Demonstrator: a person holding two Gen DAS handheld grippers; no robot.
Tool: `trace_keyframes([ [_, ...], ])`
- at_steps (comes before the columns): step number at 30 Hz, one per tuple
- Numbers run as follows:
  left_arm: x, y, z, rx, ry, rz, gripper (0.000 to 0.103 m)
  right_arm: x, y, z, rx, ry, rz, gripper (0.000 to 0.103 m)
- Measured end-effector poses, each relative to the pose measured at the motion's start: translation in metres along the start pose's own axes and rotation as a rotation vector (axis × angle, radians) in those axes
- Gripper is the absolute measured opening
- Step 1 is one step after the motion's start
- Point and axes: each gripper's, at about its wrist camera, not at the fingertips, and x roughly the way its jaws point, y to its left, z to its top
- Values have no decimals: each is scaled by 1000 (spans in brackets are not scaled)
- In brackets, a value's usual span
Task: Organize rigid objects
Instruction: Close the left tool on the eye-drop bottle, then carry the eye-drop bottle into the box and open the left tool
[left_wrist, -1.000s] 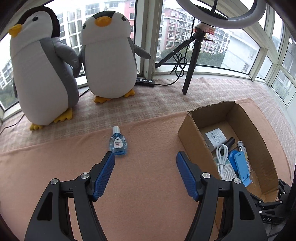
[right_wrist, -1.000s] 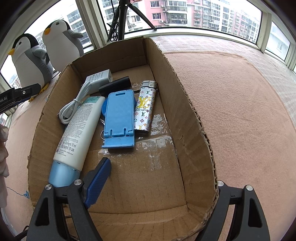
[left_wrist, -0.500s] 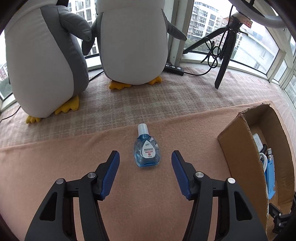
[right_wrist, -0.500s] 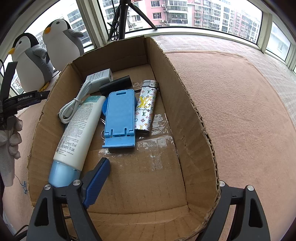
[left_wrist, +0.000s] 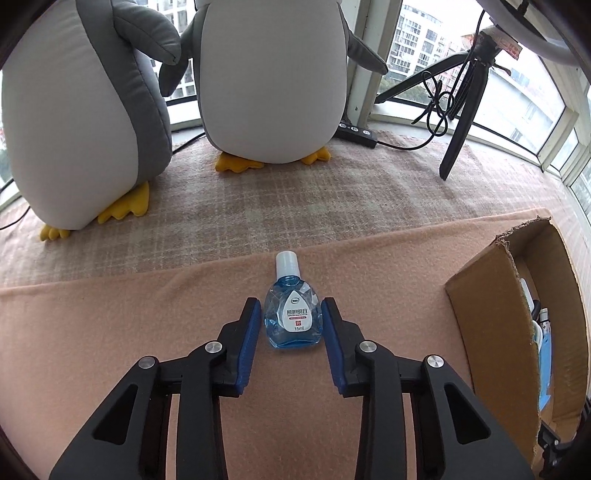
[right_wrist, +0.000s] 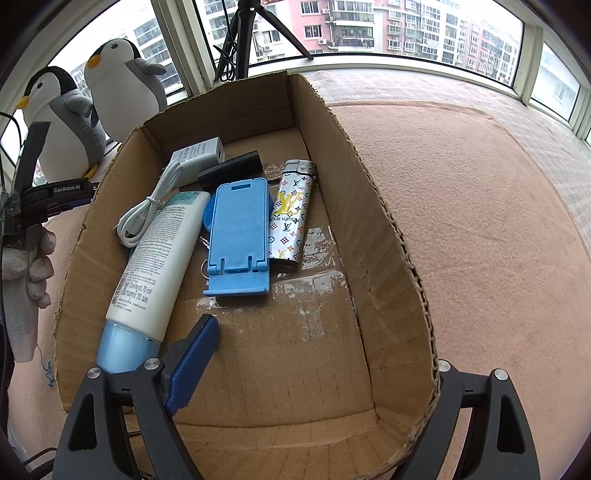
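A small blue eye-drop bottle (left_wrist: 291, 321) with a white cap lies flat on the pink cloth. My left gripper (left_wrist: 290, 306) straddles it. Its jaws are closing, with the blue pads (left_wrist: 248, 343) just beside the bottle's sides, and the bottle still rests on the cloth. The cardboard box (right_wrist: 388, 229) holds a white tube (right_wrist: 155, 258), a blue phone stand (right_wrist: 240, 236), a patterned lighter (right_wrist: 291, 214), a white charger with cable (right_wrist: 199, 153) and a black item (right_wrist: 231, 168). My right gripper (right_wrist: 321, 343) stands open over the box's near end, one finger inside and the other outside the right wall.
Two plush penguins (left_wrist: 269, 81) (left_wrist: 74, 122) stand on the checked cloth behind the bottle. A tripod leg (left_wrist: 461, 122) and a power strip (left_wrist: 356, 131) sit by the window. The box (left_wrist: 491, 332) is at the right of the left wrist view. A gloved hand (right_wrist: 29, 266) holds the left gripper.
The left gripper came forward and down over the eye-drop bottle and its jaws narrowed around it. The right gripper stayed put over the box.
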Motion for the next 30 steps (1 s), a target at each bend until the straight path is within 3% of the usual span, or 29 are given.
trace_keyframes([
  [11,-4,-2,-2,17,-12,6,29,0,-1,0,0,0,-1,84],
  [19,-34,-12,-11,49,-59,-27,29,0,-1,0,-1,0,0,84],
  [30,-100,-81,-34,180,-126,-145,29,0,-1,0,-4,-3,-2,84],
])
